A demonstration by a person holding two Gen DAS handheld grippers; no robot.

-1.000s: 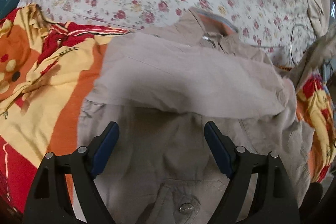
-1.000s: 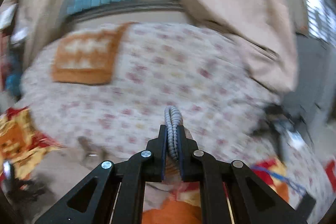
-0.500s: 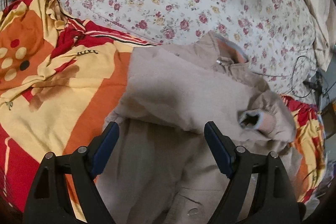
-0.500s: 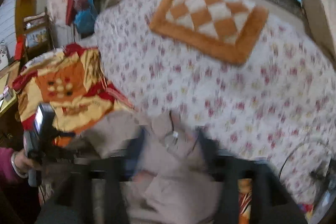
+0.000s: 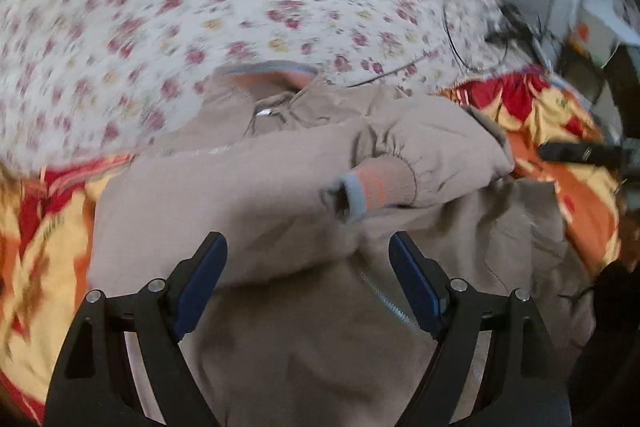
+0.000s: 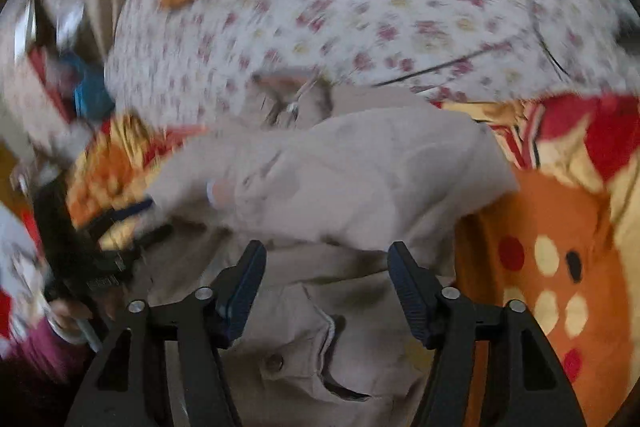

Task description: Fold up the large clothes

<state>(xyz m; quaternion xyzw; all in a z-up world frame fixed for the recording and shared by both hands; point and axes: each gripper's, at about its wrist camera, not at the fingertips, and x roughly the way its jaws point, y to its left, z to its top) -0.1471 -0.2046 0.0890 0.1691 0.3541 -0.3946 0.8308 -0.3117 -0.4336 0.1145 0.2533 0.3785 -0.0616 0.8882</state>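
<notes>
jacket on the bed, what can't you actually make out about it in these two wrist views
- Jacket hem: both views, cut off by the bottom edge and covered by the open left gripper and right gripper.
- Sleeve under the top one: left wrist view, mostly buried by the sleeve folded over it.
- Collar and zipper pull: right wrist view, smeared by motion blur.
- Pocket snap: too small to read.

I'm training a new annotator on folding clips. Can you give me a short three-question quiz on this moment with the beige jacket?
1. True or false: the right gripper is clamped on the beige jacket.
2. Which colours band the sleeve cuff? A) grey and orange B) green and white C) black only
3. What lies across the jacket's chest?

Key:
1. False. Its jaws have just been opening, and they stand apart, pressing nothing.
2. A
3. Both folded-in sleeves, the cuffed one uppermost.
</notes>
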